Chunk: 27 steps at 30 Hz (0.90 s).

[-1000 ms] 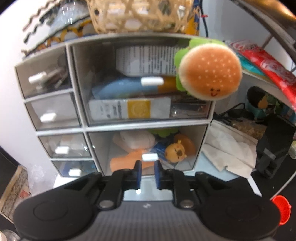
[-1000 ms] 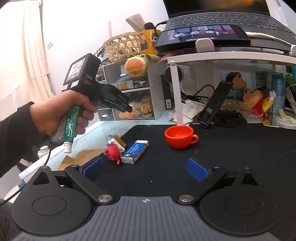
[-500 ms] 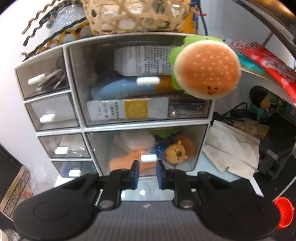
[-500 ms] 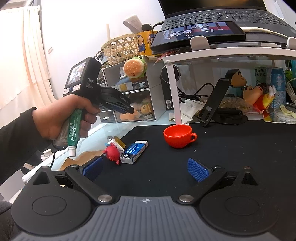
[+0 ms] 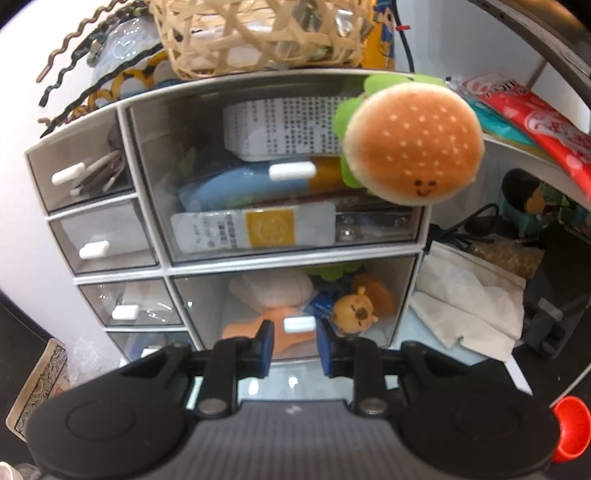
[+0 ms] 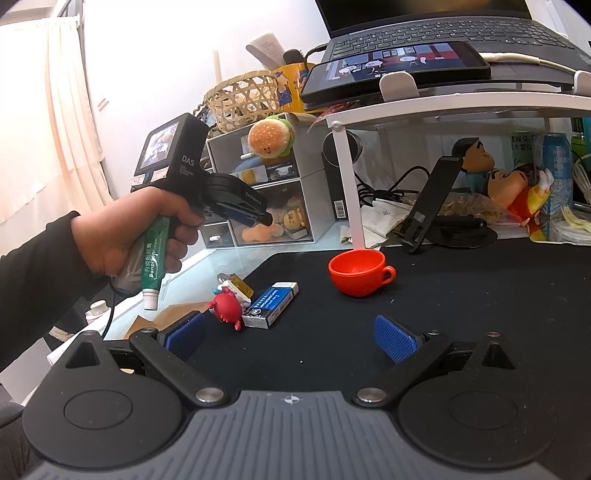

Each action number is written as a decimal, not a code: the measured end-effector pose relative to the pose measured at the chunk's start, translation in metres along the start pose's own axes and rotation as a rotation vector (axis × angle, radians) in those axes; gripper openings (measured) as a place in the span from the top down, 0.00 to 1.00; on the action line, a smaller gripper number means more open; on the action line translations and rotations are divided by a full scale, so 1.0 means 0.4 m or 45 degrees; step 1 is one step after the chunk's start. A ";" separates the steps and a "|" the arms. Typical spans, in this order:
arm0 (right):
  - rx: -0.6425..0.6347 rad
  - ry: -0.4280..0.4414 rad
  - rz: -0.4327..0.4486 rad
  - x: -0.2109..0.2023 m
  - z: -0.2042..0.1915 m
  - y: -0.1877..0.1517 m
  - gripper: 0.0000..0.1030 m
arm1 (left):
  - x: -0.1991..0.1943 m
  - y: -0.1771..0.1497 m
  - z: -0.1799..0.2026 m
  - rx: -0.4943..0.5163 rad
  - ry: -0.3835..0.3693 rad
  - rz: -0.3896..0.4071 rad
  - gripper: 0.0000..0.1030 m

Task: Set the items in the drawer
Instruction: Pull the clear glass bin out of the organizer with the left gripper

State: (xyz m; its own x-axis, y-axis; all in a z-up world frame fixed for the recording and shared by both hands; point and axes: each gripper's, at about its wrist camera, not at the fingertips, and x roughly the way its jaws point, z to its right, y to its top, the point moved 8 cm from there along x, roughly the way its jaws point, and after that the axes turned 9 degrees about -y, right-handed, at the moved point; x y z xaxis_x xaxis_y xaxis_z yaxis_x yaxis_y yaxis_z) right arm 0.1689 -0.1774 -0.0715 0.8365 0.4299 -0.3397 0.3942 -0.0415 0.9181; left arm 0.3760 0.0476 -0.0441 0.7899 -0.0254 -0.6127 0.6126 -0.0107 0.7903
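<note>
- White plastic marks our target: the lower drawer's handle (image 5: 299, 324) sits between the blue pads of our left gripper (image 5: 293, 341), whose jaws stand slightly wider than the handle and grip nothing yet.
- We judge the task barely begun: the lower drawer (image 5: 291, 306) looks shut, already crowded with a bear figure (image 5: 354, 314) and an orange toy.
- Left to do, by our reading: close on the handle, pull the drawer out, then load the loose items.
- Those items wait on the black mat (image 6: 443, 314) in the right wrist view: a red crab toy (image 6: 226, 307) at ten o'clock from our right gripper (image 6: 291, 338), touching a blue eraser box (image 6: 271, 303), with a red cup (image 6: 356, 271) at about one o'clock.
- Our right gripper hovers low over the mat, jaws spread wide and empty.
- A green tube (image 6: 153, 262) is pinned against the left gripper's grip by the person's hand (image 6: 136, 229).
- Around us the desk is cluttered: a wicker basket (image 5: 255, 33) tops the drawer cabinet (image 5: 162, 266) at twelve o'clock, a burger plush (image 5: 412, 147) hangs at one o'clock, and a laptop sits on a white shelf.
</note>
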 end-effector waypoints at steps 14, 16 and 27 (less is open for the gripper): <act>0.018 0.007 0.008 0.002 0.007 0.004 0.03 | -0.024 -0.002 -0.002 0.016 -0.032 -0.014 0.82; 0.006 -0.002 0.008 0.003 0.005 0.004 0.03 | -0.031 -0.008 -0.002 0.015 -0.035 -0.012 0.82; -0.029 -0.038 -0.011 -0.006 0.002 -0.005 0.03 | -0.081 -0.034 0.000 0.018 -0.044 -0.021 0.82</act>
State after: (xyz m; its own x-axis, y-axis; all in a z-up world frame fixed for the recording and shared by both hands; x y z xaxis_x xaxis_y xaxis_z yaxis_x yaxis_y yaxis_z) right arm 0.1664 -0.1789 -0.0726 0.8443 0.4031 -0.3532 0.3928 -0.0173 0.9194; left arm 0.3422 0.0484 -0.0350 0.7783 -0.0599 -0.6250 0.6247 -0.0251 0.7804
